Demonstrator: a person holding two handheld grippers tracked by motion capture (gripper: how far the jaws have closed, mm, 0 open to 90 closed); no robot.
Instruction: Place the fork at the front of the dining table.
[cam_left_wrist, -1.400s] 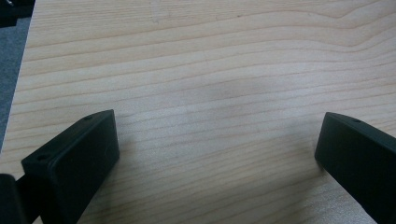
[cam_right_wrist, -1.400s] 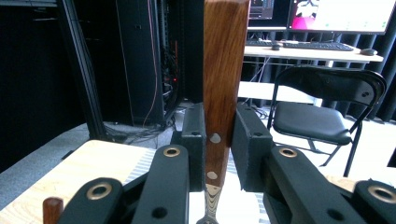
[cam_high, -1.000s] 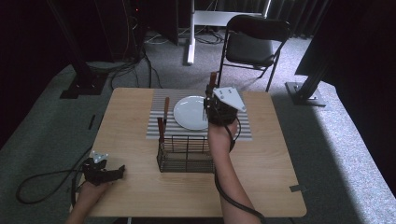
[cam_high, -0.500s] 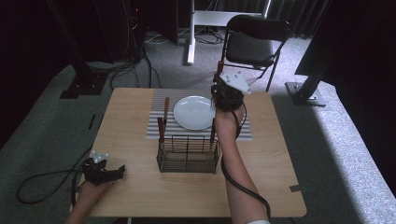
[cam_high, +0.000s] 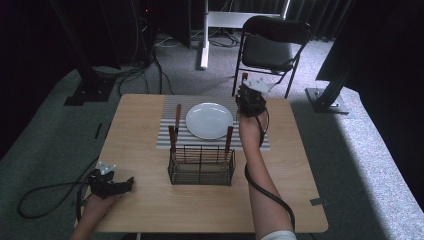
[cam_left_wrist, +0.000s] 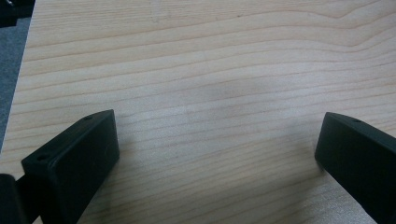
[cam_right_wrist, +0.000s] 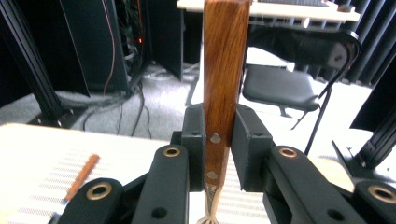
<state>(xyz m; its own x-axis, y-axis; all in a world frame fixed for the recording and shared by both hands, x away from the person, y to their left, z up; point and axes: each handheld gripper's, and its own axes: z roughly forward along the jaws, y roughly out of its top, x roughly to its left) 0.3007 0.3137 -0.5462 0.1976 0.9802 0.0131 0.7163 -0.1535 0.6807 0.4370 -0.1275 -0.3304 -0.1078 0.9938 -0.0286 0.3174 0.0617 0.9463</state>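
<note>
Right gripper (cam_high: 251, 98) moved from above plate (cam_high: 209, 120) toward 1 o'clock table corner; left gripper (cam_high: 114, 184) stayed put.

High view: one piece laid at 9 o'clock of plate, on mat (cam_high: 170, 109). Two handles still in basket (cam_high: 201, 165).

Left gripper view: jaws apart, bare table (cam_left_wrist: 210, 70) between, nothing held.

Right gripper view: jaws clamped on wood-handled fork (cam_right_wrist: 222, 84), handle up. Not laid down yet; guess about one third done.
</note>
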